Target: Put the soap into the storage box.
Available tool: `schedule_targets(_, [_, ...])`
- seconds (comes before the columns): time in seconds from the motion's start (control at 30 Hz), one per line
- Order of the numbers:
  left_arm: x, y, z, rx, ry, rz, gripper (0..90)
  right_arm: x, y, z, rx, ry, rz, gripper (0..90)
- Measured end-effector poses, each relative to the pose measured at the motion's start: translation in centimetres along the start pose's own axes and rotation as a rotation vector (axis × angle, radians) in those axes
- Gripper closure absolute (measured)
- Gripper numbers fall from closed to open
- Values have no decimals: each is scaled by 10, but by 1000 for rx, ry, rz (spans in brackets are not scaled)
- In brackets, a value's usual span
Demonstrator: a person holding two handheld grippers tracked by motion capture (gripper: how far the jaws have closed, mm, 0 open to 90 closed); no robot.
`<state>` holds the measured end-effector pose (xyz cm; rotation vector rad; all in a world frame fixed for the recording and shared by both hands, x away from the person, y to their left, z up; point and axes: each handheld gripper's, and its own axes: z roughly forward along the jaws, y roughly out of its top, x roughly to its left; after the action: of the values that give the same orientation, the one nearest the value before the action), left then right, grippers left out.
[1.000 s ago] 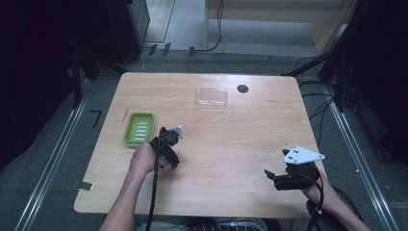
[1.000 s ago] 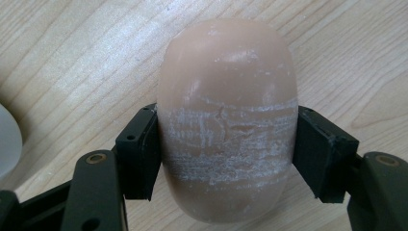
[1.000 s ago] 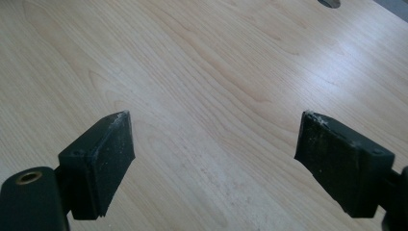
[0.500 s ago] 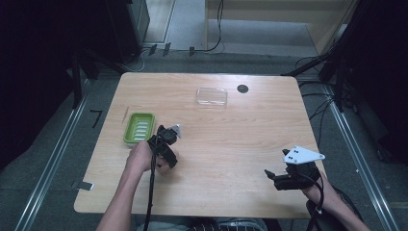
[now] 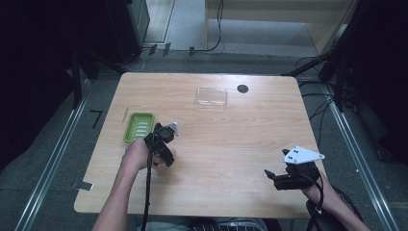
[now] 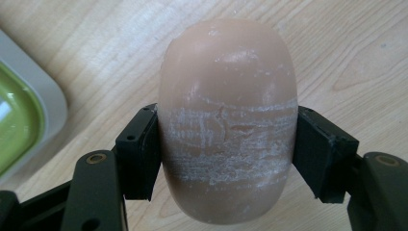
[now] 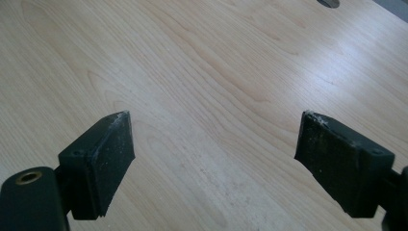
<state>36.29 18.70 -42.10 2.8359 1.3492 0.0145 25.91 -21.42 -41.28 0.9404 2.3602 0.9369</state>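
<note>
A tan oval bar of soap [image 6: 226, 86], streaked white across its middle, sits between the jaws of my left gripper [image 6: 226, 149], both pads pressing its sides just above the wooden table [image 5: 231, 139]. In the high view my left gripper [image 5: 162, 144] is at the table's left, just right of a green soap dish [image 5: 139, 127]. The dish's pale rim [image 6: 45, 103] is at the left edge of the left gripper view. My right gripper [image 5: 273, 178] rests near the front right corner, and its jaws [image 7: 214, 159] stand wide apart over bare wood with nothing between them.
A clear plastic lid [image 5: 211, 96] lies at the back centre of the table, with a small black disc [image 5: 243, 88] to its right. Cables trail from both grippers toward the front edge. Dark stands and floor cables surround the table.
My left gripper, with the soap in it, has shifted slightly left toward the green dish. The right gripper has stayed where it was.
</note>
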Motion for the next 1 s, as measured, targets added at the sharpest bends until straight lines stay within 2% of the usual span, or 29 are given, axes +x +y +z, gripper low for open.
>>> schedule_targets(0.4, [6,2,-13,-2,-8,26,338,0,0,1,-1,3,-6,134])
schedule_targets(0.67, [13,0,-22,-4,-9,26,337,0,0,1,-1,3,-7,134])
schedule_targets(0.8, [17,-1,-25,12,-25,25,337,0,1,1,3,4,-2,134])
schedule_targets(1.0, [23,-3,-28,16,-24,16,337,0,1,1,7,5,-1,134])
